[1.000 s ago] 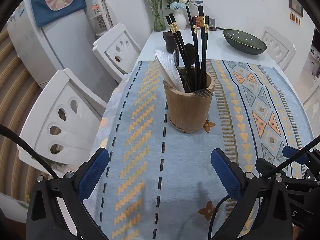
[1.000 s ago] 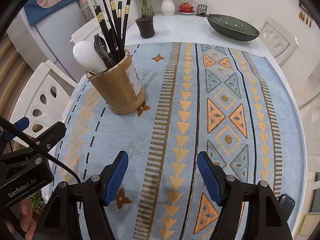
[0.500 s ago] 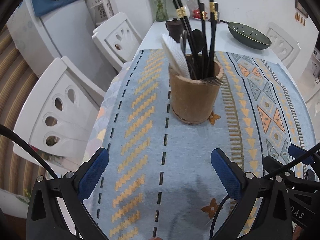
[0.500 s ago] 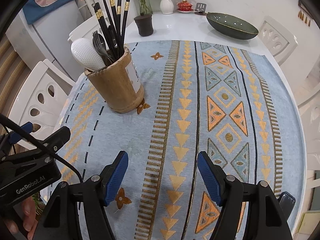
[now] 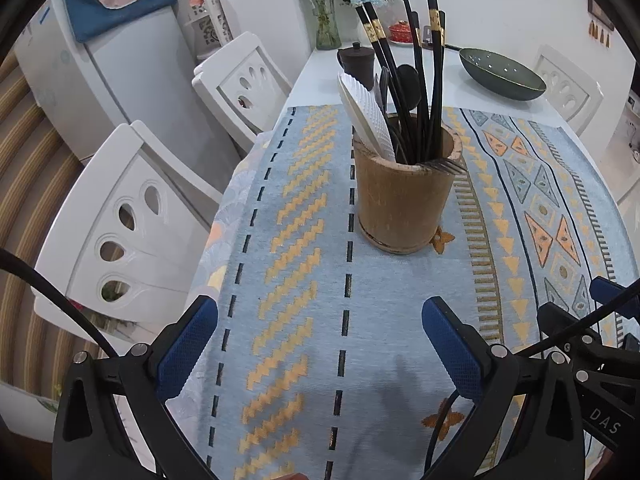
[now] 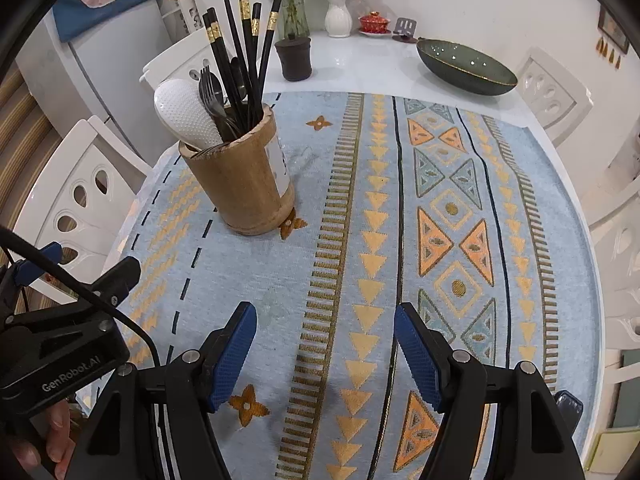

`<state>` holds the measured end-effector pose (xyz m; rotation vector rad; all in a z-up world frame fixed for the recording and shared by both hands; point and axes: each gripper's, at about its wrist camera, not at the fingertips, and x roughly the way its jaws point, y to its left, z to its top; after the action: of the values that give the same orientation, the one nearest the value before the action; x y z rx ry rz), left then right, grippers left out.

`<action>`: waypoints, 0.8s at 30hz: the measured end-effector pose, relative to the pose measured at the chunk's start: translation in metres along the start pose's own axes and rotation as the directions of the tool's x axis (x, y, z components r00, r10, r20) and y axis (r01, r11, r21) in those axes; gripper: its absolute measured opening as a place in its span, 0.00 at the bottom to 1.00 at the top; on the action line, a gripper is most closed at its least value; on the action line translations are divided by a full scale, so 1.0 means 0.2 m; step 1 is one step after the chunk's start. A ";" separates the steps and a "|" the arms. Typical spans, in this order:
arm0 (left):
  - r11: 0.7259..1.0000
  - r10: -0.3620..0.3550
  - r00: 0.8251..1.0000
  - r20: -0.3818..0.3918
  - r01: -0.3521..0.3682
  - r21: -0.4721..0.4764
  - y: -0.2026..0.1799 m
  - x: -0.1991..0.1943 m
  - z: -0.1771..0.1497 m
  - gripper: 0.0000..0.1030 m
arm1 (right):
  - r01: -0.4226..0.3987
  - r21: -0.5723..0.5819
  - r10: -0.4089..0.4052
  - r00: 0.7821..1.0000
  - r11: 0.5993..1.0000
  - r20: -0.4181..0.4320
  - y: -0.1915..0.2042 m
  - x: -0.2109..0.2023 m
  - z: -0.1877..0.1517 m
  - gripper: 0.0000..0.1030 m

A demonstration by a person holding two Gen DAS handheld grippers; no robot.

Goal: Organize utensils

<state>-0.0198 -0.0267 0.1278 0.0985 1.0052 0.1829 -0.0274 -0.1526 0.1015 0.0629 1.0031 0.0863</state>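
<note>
Both grippers, left gripper (image 5: pixel 320 338) and right gripper (image 6: pixel 325 340), hover empty, fingers spread apart. The bamboo utensil holder (image 5: pixel 404 196) near the table's left edge looks full; the next move is likely reaching in to sort the chopsticks (image 5: pixel 434 72).

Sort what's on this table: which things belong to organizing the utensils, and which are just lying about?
Job: bamboo holder, black chopsticks, white rice paddle, dark fork.
Lying about: green bowl, dark lidded cup, white flower vase, red lidded cup.

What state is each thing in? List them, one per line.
Bamboo utensil holder: upright, full.
Black chopsticks: standing in the holder, leaning.
White rice paddle: in the holder, head up.
Black fork: in the holder, tines up.
Left tongs: open, empty.
Right tongs: open, empty.
Green bowl: upright, apparently empty.
</note>
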 end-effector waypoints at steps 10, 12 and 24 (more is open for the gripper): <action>1.000 -0.007 1.000 0.016 0.007 0.030 0.00 0.01 0.00 1.00 | 0.018 -0.005 -0.018 1.000 1.000 0.001 0.02 0.01 0.00 0.67; 0.999 -0.015 1.000 0.013 0.015 0.030 0.00 0.02 0.00 1.00 | 0.027 -0.013 -0.027 1.000 1.000 0.006 0.03 0.00 -0.01 0.67; 0.999 -0.035 0.999 0.033 0.034 0.031 0.00 0.04 0.01 1.00 | 0.040 -0.017 -0.040 0.999 0.999 0.013 0.04 0.02 0.01 0.67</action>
<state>-0.0139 -0.0257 0.1214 0.1119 0.9758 0.1343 -0.0240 -0.1434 0.0997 0.0272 0.9900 0.0578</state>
